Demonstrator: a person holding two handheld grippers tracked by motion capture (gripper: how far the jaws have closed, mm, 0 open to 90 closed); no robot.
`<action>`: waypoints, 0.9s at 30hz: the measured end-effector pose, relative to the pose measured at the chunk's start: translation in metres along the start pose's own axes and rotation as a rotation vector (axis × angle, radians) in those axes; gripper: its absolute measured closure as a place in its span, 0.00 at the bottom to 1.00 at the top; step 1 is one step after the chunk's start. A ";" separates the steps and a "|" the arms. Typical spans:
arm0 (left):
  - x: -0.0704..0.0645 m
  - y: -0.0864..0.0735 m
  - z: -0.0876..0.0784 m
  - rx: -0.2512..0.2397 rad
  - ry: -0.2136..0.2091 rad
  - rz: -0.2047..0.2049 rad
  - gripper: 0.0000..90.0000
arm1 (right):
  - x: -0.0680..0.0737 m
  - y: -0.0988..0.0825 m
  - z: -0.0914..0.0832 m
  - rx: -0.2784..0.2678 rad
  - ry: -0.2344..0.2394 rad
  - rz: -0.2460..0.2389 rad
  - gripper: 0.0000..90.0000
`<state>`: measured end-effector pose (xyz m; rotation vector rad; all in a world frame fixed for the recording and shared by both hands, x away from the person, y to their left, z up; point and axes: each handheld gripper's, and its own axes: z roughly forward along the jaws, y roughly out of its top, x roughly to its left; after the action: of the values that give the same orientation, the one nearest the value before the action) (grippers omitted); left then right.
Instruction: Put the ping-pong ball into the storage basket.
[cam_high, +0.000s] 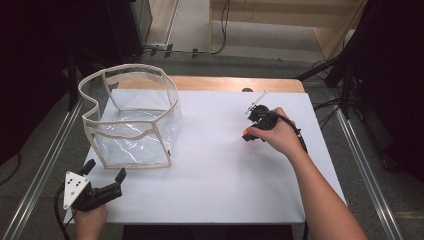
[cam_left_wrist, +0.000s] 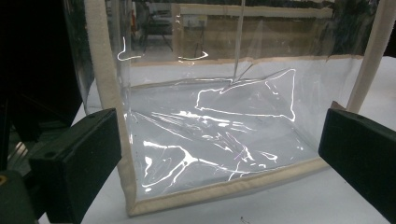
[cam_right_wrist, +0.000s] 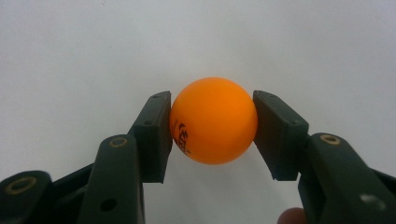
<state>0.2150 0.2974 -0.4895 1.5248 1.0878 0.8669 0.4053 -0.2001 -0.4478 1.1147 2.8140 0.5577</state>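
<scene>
You had the orange ball (cam_right_wrist: 214, 120) pinched between the two black jaws of your right gripper (cam_high: 248, 134), one pad pressed on each side of it, so the pickup looked done. In the high view the ball sat at about three o'clock from the middle of the white sheet (cam_high: 215, 185), low over it; whether it touched the sheet I could not tell.

Your left gripper (cam_high: 105, 175) waited at about seven o'clock, near the table's front left corner, jaws spread wide and holding nothing. It faced the clear plastic bag with cream trim (cam_high: 131, 120), which stood open-mouthed at about ten o'clock; through that gripper's own camera the bag's near bottom corner (cam_left_wrist: 135, 205) lay between the jaws but apart from both.

As I judged it, what remained was carrying the ball across the sheet and dropping it into the bag, which looked empty.

The sheet covered most of a wooden tabletop (cam_high: 235, 83), bare along the far edge. Metal rails ran down both sides, cables trailed over the grey floor beyond, and the room's edges were dark.
</scene>
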 end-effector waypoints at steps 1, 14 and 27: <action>0.000 0.000 0.000 0.000 0.000 0.000 0.00 | 0.001 0.001 0.000 0.001 0.001 -0.007 0.53; 0.000 0.000 0.000 0.000 -0.002 0.001 0.00 | 0.012 0.013 0.001 0.001 0.014 -0.053 0.53; 0.000 0.000 0.000 0.000 -0.003 0.001 0.00 | 0.023 0.023 0.002 -0.008 0.032 -0.085 0.53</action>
<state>0.2152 0.2972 -0.4895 1.5266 1.0852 0.8647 0.4043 -0.1684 -0.4400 0.9878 2.8676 0.5837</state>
